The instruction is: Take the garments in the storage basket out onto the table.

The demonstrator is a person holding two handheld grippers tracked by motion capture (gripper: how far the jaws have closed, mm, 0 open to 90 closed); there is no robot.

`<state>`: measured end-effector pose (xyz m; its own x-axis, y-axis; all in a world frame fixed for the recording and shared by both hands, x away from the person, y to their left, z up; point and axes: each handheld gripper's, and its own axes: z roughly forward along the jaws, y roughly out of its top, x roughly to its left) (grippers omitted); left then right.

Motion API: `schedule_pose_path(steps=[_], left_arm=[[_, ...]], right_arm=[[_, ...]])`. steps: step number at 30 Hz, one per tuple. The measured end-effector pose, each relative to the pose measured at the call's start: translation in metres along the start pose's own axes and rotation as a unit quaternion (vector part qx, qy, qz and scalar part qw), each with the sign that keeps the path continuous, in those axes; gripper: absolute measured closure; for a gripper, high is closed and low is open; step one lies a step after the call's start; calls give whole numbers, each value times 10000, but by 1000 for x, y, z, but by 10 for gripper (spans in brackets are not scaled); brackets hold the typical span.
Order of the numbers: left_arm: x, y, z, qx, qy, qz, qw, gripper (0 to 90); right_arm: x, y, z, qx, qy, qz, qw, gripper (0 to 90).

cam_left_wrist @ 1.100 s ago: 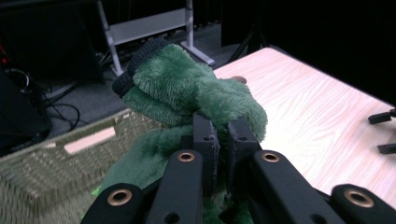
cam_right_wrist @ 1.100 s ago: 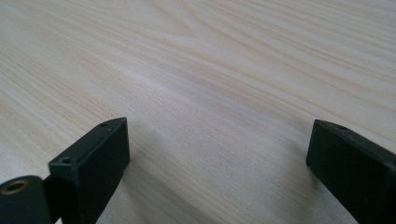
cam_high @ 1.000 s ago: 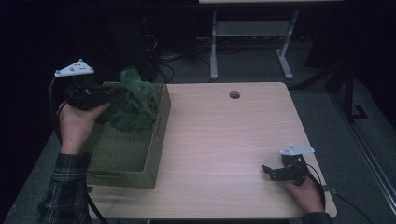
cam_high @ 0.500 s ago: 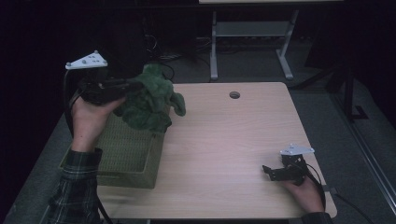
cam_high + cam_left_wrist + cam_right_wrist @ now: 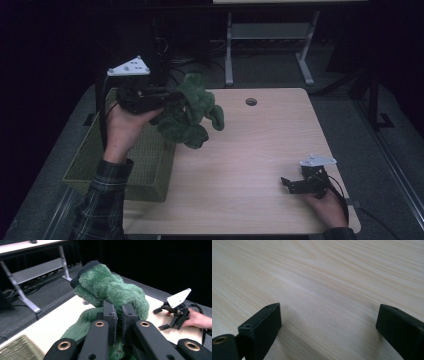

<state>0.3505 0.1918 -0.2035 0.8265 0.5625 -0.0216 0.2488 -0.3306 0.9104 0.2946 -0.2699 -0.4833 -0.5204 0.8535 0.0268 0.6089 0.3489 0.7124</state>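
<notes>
Aloft, left gripper (image 5: 170, 95) jaws clamp one green plush toy (image 5: 192, 112); right gripper (image 5: 290, 184) gapes.

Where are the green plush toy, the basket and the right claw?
Green plush toy (image 5: 187, 112), high view, fuzzy body.
Basket (image 5: 150, 165), high view, woven right wall.
Right claw (image 5: 289, 184), high view, between its tips.
</notes>
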Motion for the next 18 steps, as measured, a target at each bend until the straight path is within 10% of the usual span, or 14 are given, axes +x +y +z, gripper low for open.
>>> schedule_pose_path(steps=[18], left_arm=[[-44, -10, 73, 192, -683, 33, 9975, 847]], right_arm=[[0, 0, 0, 4, 4, 1, 10000, 57]])
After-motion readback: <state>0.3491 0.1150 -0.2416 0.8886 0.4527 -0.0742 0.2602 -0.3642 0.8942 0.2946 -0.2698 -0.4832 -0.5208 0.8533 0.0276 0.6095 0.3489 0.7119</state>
